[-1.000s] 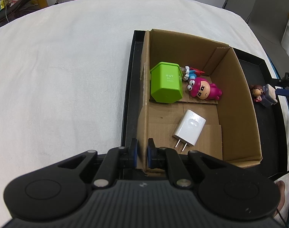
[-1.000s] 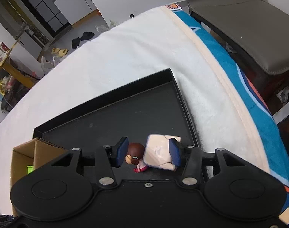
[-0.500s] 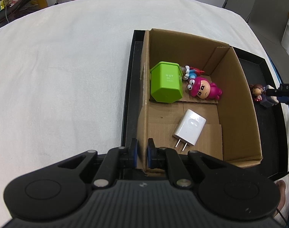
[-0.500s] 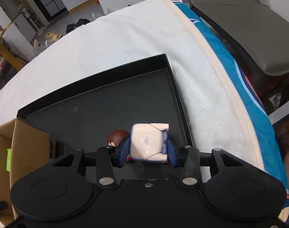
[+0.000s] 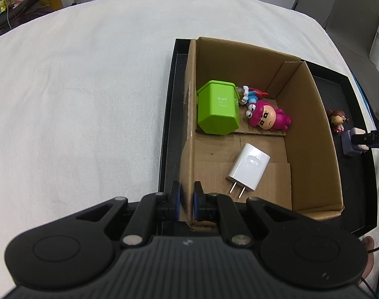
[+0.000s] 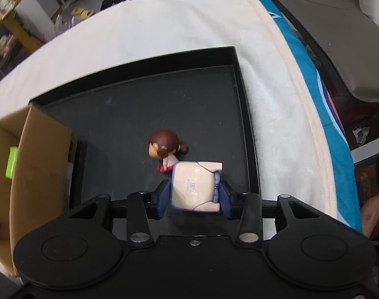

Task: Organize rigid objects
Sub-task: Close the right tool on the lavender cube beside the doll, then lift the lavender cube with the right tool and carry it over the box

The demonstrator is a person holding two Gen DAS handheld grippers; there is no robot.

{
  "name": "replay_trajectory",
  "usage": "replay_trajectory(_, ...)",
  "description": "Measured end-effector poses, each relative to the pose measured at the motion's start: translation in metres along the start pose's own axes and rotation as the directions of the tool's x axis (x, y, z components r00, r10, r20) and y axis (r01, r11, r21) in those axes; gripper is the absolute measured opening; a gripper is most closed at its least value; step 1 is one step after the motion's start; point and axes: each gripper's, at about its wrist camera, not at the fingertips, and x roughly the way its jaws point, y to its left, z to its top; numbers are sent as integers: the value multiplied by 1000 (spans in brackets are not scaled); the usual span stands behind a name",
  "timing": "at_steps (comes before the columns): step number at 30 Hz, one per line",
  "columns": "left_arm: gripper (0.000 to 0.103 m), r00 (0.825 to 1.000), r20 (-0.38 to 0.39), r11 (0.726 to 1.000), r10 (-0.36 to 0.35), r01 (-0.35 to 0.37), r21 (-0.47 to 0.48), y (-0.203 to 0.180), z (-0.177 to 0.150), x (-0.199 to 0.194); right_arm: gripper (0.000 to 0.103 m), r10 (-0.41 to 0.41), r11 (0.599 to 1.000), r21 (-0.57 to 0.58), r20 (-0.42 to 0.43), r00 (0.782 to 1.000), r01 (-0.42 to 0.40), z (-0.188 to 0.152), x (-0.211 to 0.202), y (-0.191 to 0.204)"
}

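Right now my right gripper (image 6: 194, 196) is clamped on the cream, purple-edged block toy (image 6: 195, 186), just beside the brown-haired doll figurine (image 6: 167, 147) on the black tray (image 6: 241, 114). My left gripper (image 5: 187, 200) pinches the near wall of the brown cardboard box (image 5: 311, 134) holding a green plastic container (image 5: 218, 111), pink figurine (image 5: 267, 119) and white charger (image 5: 248, 167).

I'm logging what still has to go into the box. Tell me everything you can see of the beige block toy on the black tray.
The beige block toy is a boxy figure of smooth plastic, cream on the broad face with tiny print, lavender along its edges and one side. It sits over the black tray, near the right rim. The right tongs are shut on its two sides. The brown-haired doll lies just beyond it, seemingly touching one corner. Whether it rests on the tray or is lifted cannot be told.
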Motion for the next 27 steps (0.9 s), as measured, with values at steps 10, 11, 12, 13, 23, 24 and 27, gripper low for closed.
replay_trajectory(10,9,1000,-3,1000,6,-6,5,-1,0,1,45,-39,999,-36,26,999,40,0,8,7)
replay_trajectory(11,9,1000,-2,1000,5,-5,5,-1,0,1,45,-47,998,-46,30,998,48,0,9,8)
replay_trajectory(12,9,1000,-2,1000,6,-6,7,-1,0,1,45,-55,997,-60,34,998,57,0,10,10)
replay_trajectory(13,9,1000,-2,1000,7,-7,9,-1,-1,2,46,-61,995,-71,36,997,64,-1,11,10)
replay_trajectory(23,9,1000,-1,1000,5,-5,3,-1,-1,1,43,-50,996,-67,30,998,52,-5,15,8)
replay_trajectory(24,9,1000,-1,1000,6,-6,4,-1,-1,1,43,-47,997,-64,39,998,49,-5,12,7)
replay_trajectory(27,9,1000,-3,1000,10,-10,8,-1,-1,1,43,-24,998,-53,59,998,27,-3,1,6)
